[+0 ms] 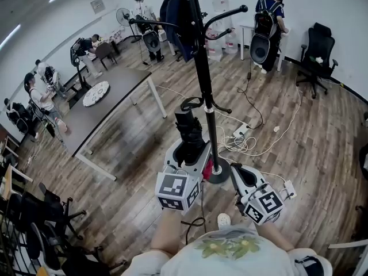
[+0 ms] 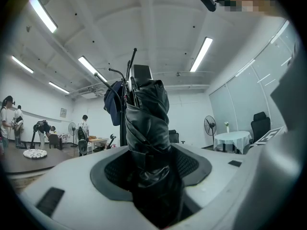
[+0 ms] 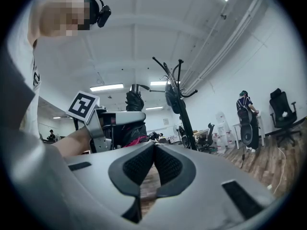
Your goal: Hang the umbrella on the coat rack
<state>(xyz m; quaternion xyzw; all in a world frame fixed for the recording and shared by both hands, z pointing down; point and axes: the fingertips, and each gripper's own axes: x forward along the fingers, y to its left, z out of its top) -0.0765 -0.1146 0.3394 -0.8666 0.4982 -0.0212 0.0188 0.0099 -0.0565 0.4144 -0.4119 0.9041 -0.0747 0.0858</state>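
Black umbrella stands upright, clamped in left gripper just beside rack, so approach step; right gripper closed, empty; next likely lift, slip top loop over hook.

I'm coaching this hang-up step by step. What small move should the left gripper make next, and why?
Probably ease the umbrella forward and up toward the low hook of the coat rack: the left gripper clamps it upright just short of the rack, its top near that hook's height.
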